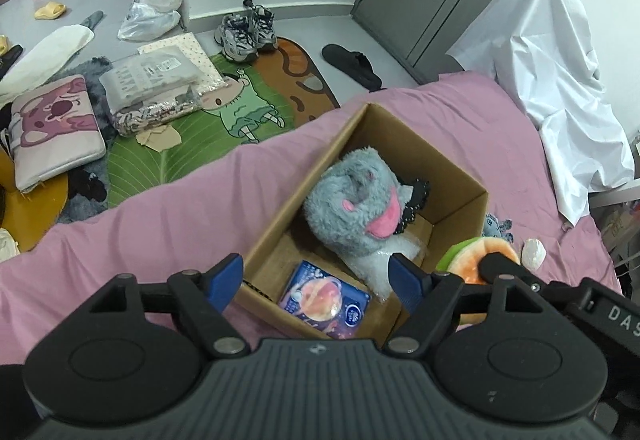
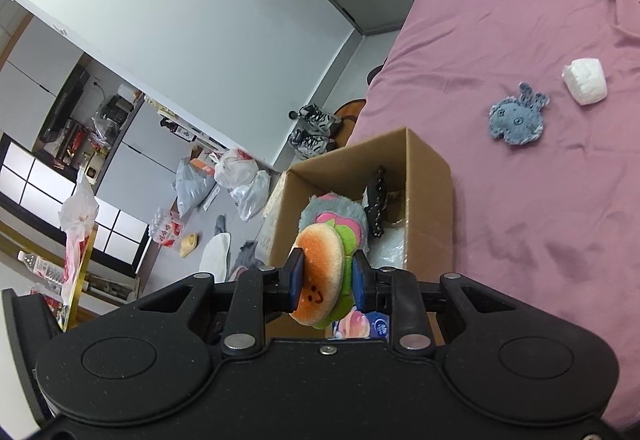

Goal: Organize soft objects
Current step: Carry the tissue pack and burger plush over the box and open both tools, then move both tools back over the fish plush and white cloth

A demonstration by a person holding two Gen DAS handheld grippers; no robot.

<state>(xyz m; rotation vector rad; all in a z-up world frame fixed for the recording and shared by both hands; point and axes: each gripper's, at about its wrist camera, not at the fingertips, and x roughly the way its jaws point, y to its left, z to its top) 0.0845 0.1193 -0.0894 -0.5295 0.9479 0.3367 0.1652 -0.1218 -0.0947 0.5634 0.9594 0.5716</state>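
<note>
Above the cardboard box (image 2: pixel 424 196) on the bed (image 2: pixel 520 200), the right tool (image 2: pixel 325 276) pinches the burger plush (image 2: pixel 320 272), likely for dropping in, while the left tool (image 1: pixel 316 280) hovers spread at the box's 6 o'clock.

The right tool (image 2: pixel 325 280) covers the middle of the burger plush (image 2: pixel 320 272). The tissue pack (image 2: pixel 362 324) shows only a corner behind it. The cardboard box (image 1: pixel 460 176) hides most of the small grey plush (image 1: pixel 498 226).

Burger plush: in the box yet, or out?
Out. The right gripper holds the burger plush, clamped between its fingers, over the cardboard box.
</note>
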